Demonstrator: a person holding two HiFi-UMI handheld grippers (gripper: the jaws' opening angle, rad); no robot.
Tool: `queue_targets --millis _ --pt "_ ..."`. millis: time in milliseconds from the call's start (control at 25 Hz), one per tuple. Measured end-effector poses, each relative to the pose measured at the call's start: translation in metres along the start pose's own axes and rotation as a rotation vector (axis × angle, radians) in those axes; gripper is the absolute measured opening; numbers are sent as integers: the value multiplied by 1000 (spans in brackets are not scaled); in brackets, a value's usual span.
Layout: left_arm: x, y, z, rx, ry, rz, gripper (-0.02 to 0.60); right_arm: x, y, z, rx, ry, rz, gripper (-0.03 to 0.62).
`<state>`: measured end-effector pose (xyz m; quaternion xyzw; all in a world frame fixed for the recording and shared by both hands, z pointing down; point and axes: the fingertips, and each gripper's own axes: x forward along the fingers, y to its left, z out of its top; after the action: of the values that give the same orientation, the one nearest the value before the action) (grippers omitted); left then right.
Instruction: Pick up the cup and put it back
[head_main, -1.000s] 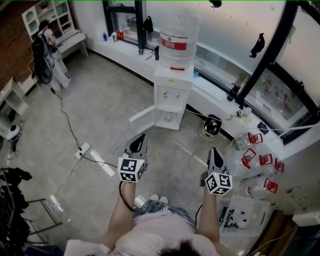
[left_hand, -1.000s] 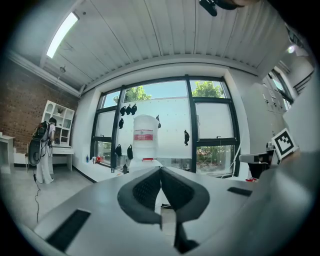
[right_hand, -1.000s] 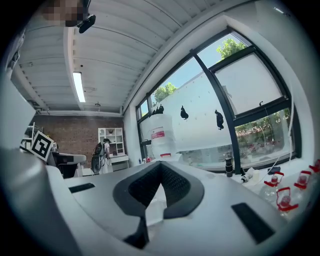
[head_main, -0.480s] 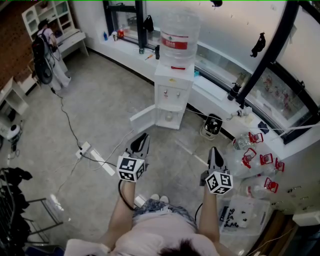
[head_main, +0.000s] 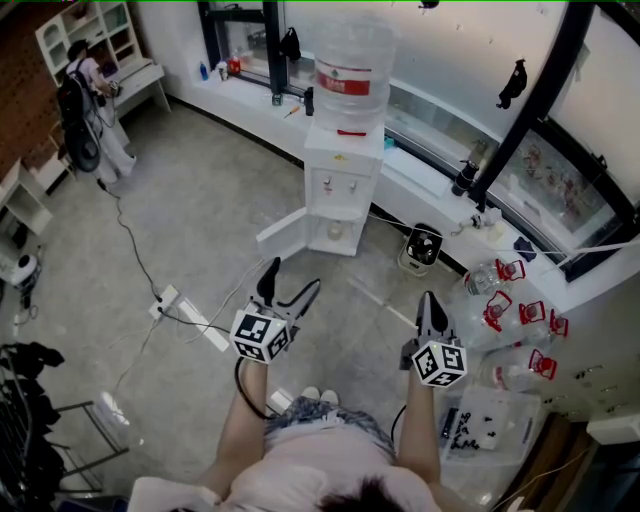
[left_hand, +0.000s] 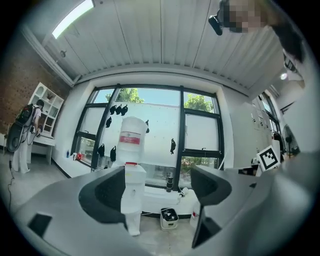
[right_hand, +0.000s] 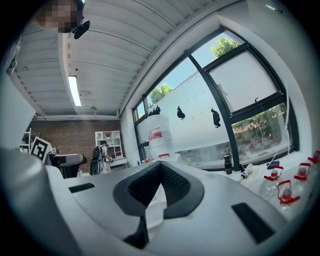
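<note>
White water dispenser (head_main: 343, 178) standing ahead; cup too small to pick out. Likely light, crushable, so aiming for gentle mid-wall grip. Left tool (head_main: 291, 279) just opening wide, empty; right tool (head_main: 429, 300) sitting pinched together, empty.

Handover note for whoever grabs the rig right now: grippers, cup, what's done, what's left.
Left gripper: open, its jaws have just been opening, nothing between them.
Right gripper: shut, empty.
Both point toward the dispenser, well short of it.
Cup: probably the small pale thing in the dispenser's lower compartment, whose door is open; too small to be sure.
Done: nothing to show; neither gripper holds anything.
Left: likely the whole job: step in, lift the cup out, put it back.
</note>
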<state>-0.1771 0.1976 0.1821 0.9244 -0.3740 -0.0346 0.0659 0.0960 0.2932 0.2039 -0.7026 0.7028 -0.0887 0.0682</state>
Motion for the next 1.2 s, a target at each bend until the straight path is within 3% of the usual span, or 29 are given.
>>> queue_targets --millis 800,1200 --pt "15 24 -7 33 17 -45 408 15 24 -12 0 -12 -12 17" --pt "44 40 -12 26 29 -48 408 53 25 -16 -3 -6 5 17"
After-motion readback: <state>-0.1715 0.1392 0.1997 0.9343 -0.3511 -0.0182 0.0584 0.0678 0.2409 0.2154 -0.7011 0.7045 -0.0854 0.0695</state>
